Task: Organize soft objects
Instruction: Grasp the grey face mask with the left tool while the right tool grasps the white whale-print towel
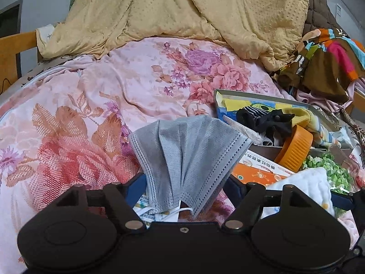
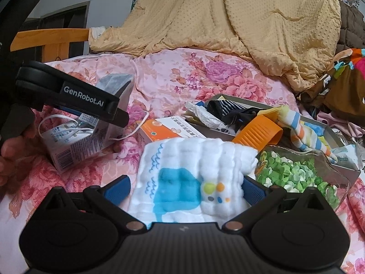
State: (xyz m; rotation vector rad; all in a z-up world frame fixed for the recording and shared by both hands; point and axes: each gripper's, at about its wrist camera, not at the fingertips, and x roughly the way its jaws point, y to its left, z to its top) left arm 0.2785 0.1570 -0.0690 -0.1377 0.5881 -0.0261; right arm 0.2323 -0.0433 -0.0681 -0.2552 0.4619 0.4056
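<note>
Floral pink bedding (image 1: 118,86) covers the bed, a tan quilt (image 1: 182,11) heaped behind. Left claw (image 1: 184,182) has grey face masks (image 1: 189,150) between its blue fingers; whether they pinch is unclear. Right claw (image 2: 186,189) grips a white quilted cloth (image 2: 194,171) beside a cluttered box (image 2: 342,141).

Both views are lit by soft, even, rather cool indoor light with no clear source in sight, so the flowered bedsheet (image 1: 95,105) and the tan quilt (image 2: 239,22) show only faint shadows in their folds and no glare. The fisheye lenses bend the scene strongly toward the edges and darken the corners. The white cloth (image 2: 194,178) close to the right lens looks slightly soft, while things further off stay fairly sharp.
</note>
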